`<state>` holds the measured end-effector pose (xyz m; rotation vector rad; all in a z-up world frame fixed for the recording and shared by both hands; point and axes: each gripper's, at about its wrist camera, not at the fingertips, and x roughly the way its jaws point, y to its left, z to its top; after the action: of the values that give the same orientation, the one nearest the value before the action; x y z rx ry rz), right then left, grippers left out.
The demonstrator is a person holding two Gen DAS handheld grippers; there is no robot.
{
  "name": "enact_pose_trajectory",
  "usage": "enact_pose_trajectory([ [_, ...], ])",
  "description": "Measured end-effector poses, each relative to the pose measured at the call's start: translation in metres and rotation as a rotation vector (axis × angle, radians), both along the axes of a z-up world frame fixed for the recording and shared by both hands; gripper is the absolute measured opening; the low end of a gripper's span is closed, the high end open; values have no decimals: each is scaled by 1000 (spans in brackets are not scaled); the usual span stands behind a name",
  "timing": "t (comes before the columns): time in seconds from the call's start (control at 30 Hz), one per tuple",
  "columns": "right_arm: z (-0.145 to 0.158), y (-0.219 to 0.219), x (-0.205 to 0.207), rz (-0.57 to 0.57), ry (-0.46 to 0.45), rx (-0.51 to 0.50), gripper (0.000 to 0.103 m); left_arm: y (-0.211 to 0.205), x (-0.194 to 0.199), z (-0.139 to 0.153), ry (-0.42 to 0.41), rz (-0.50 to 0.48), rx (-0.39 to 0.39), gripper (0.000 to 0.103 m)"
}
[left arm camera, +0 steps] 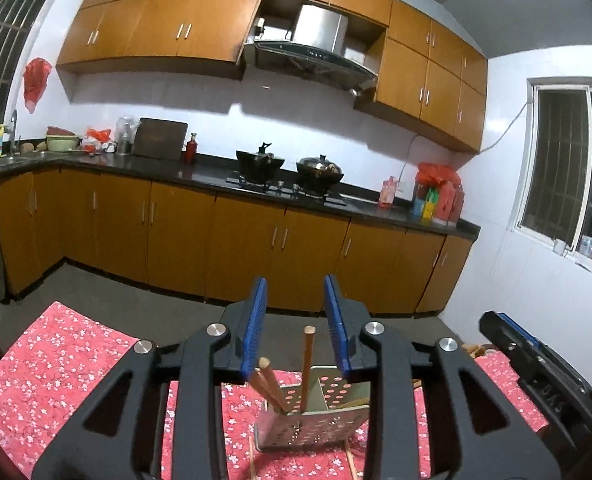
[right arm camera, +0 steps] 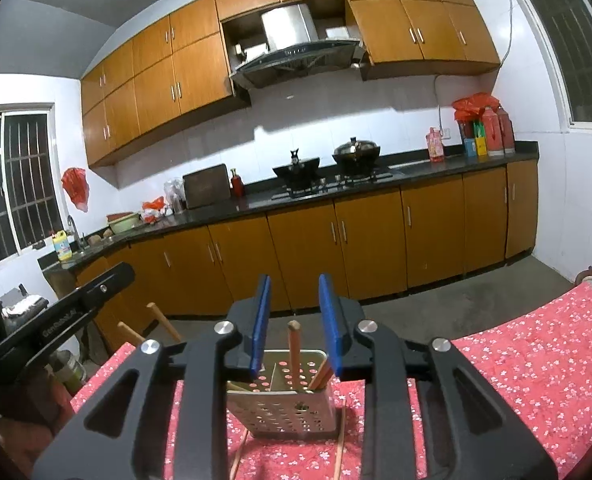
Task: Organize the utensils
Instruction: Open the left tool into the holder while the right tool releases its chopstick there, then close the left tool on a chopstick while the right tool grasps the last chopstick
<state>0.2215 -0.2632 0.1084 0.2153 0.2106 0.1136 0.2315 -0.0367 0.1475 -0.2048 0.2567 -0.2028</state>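
Red floral cloth covers the desk [left arm camera: 68,344]. Both the left tongs [left arm camera: 296,324] and the right tongs [right arm camera: 294,320] hang open above a perforated metal utensil holder [right arm camera: 280,412], empty-jawed. Wooden chopsticks [right arm camera: 294,346] stand inside it, more lying at its base. Beyond run orange kitchen cabinets [left arm camera: 256,236].

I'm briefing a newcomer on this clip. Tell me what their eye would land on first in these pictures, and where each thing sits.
First, the perforated metal utensil holder standing on the pink floral tablecloth, with wooden chopsticks sticking up out of it. It sits just beyond the open right gripper, whose blue pads frame it; the left gripper is open too. Behind, orange-brown kitchen cabinets line the far wall.
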Motion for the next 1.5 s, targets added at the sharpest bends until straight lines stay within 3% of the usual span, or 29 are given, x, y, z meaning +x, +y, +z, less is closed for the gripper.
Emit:
enact_pose_trajectory([
  [0.17,-7,-16,-32,-29,-3,25,31,22,-28,-2,-1,6,-35,31],
  [0.27,-31,-28,-44,-61,58,22,34,34,-45,-16,23,28,-23,31],
  [0.4,-89,-38,-36,-78,273,5,35,42,-53,-51,105,59,34,31],
  [0.5,-135,-35,-25,-46,447,2,35,43,-46,-96,253,65,100,31],
  [0.6,-171,-22,-23,27,560,12,35,43,-44,-131,366,47,126,31],
  [0.7,-192,3,-22,80,618,-33,34,40,-50,-155,422,26,137,31],
  [0.83,-207,23,-16,91,661,-100,31,34,-57,-175,474,-19,131,31],
  [0.97,-217,27,-11,60,671,-140,9,22,-62,-185,492,-64,147,31],
  [1.3,-217,-9,-15,-56,680,-90,8,-9,-63,-209,564,-134,179,31],
  [1.5,-217,-14,-14,-55,680,-79,8,-20,-57,-221,602,-122,232,30],
])
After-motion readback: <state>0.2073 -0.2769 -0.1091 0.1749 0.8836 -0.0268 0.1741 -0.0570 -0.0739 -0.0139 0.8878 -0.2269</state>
